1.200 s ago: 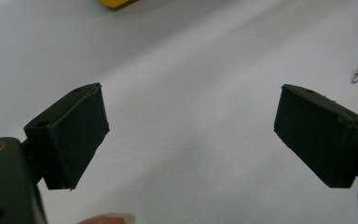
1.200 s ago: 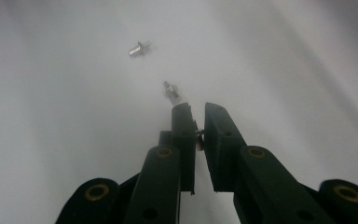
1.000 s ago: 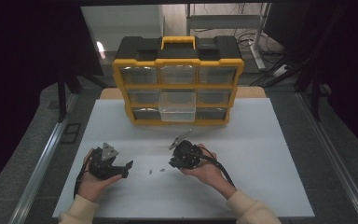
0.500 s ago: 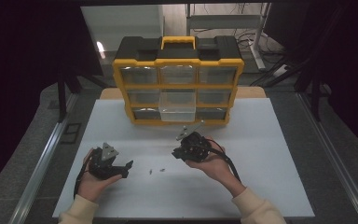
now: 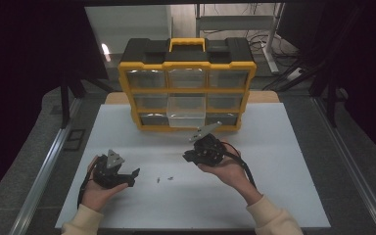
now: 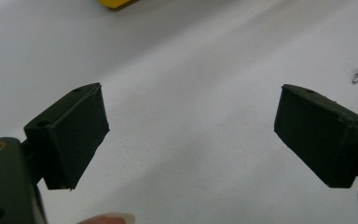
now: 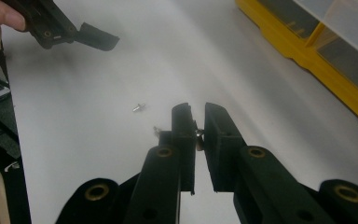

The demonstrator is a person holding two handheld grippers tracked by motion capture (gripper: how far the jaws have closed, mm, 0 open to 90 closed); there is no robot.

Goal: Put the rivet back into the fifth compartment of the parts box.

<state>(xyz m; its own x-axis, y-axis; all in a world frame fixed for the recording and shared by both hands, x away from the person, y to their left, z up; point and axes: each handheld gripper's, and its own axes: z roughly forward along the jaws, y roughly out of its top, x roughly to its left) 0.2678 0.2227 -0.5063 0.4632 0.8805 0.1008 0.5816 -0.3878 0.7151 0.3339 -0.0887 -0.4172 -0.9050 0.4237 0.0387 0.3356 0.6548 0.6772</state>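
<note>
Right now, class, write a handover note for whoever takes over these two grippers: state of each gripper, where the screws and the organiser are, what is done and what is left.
Right gripper: shut on a small silver screw, held above the white table.
Left gripper: open, nothing between its jaws, low over the table at the left.
Two more small silver screws lie loose on the table between the hands.
The yellow and black drawer organiser stands at the far edge of the table; its clear middle drawer is pulled out.
Done: one screw picked up.
Left, probably: drop it in the open drawer, then fetch the loose ones.
</note>
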